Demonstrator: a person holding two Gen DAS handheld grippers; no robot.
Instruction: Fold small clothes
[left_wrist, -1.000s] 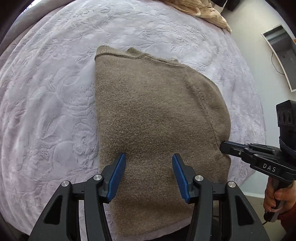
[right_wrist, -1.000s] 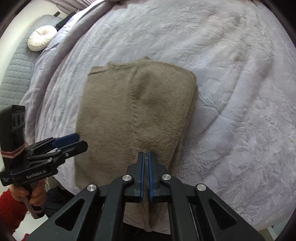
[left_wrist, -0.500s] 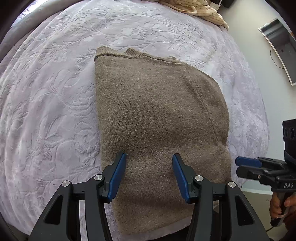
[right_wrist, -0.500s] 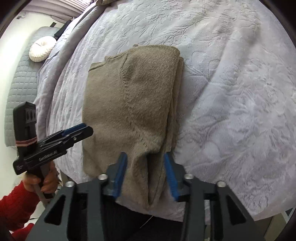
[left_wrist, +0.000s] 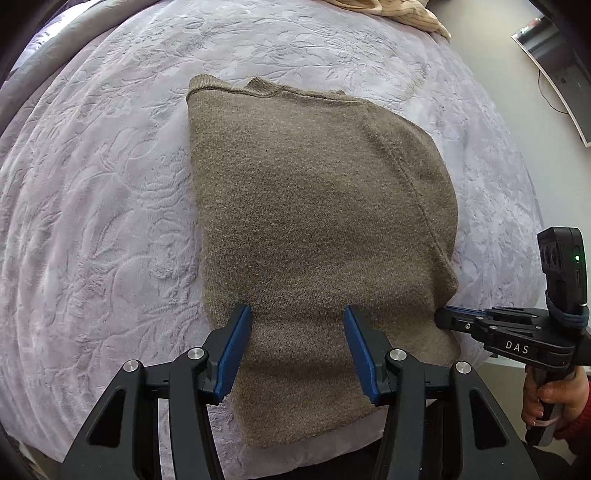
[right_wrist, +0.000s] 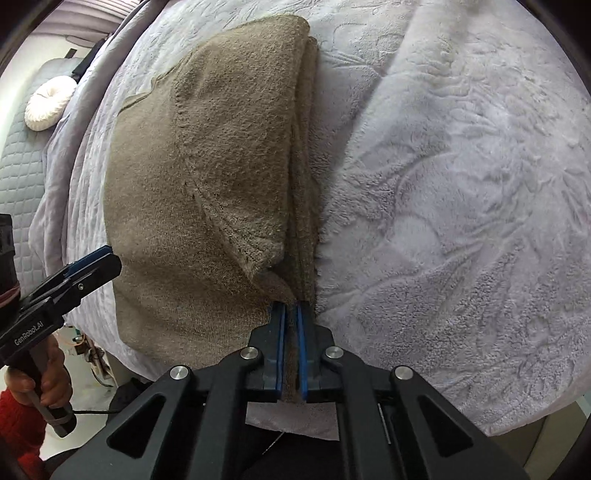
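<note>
Brown knit, a small sweater (left_wrist: 314, 236) already folded in at both sides into a long panel, lies on the lilac embossed bedspread (left_wrist: 92, 221) with its hem at the near edge of the bed and its neckline toward the far side. What has changed is on the right: half a second ago the right gripper (right_wrist: 290, 328) stood spread over the hem, and now its blue pads are pressed together on the cloth, pinching the sweater's near right corner where the folded layers stack at the edge. In the left wrist view the same gripper (left_wrist: 443, 317) shows side-on, its tip touching the sweater's right edge. The left gripper (left_wrist: 297, 325) has not followed; it hangs spread above the left part of the hem, holding nothing, much as it did a second ago (its shadow falls on the knit, so it seems close to the cloth, but contact cannot be confirmed).

I judge this to be the start of the last fold, hem carried up toward the neckline. With only one corner held, lifting now would probably drag the panel askew and loosen the tucked sleeve flap (right_wrist: 236, 206), so the left corner likely needs pinching first.
</note>
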